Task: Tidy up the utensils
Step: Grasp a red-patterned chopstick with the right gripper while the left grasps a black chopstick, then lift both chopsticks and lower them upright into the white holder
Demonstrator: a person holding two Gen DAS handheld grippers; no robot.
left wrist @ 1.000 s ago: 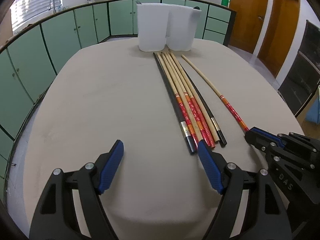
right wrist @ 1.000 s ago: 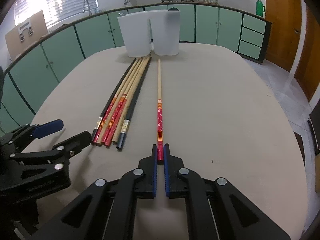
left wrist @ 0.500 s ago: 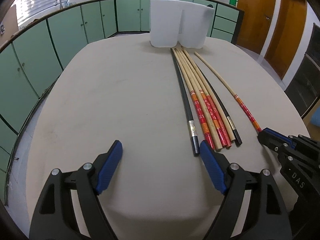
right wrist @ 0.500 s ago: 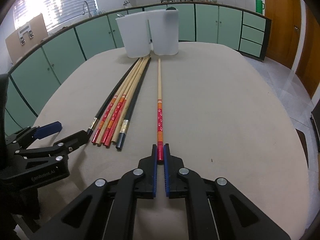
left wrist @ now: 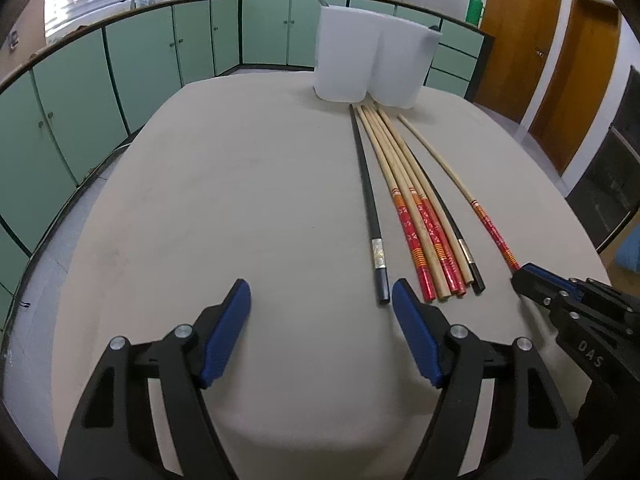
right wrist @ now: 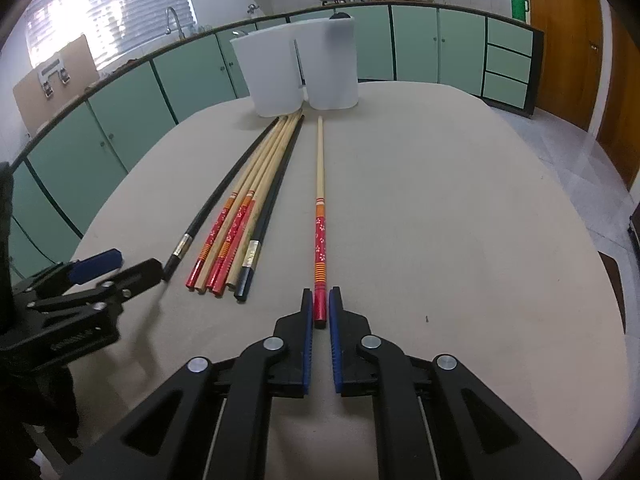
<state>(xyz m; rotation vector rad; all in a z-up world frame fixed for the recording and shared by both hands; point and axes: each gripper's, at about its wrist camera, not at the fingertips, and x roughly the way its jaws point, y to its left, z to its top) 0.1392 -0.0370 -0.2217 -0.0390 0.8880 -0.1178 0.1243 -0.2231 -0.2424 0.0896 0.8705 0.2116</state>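
Chopsticks are what I am sorting here. One red-ended chopstick (right wrist: pixel 320 216) lies alone on the desk (right wrist: pixel 460 220), pulled clear of the bundle (right wrist: pixel 240 224) so it can be taken singly. It points straight at the two white holders (right wrist: pixel 296 68) at the far edge. My right gripper (right wrist: pixel 320 308) straddles its red butt end. The jaws are narrow and just opening, with a thin gap showing on either side, so I judge that the stick rests on the desk rather than in a firm pinch. My left gripper (left wrist: pixel 320 304) stands wide over bare desk with nothing between its jaws, which are closing a little. Its right finger sits just beside the end of the outermost black chopstick (left wrist: pixel 370 208), probably lined up for that one.
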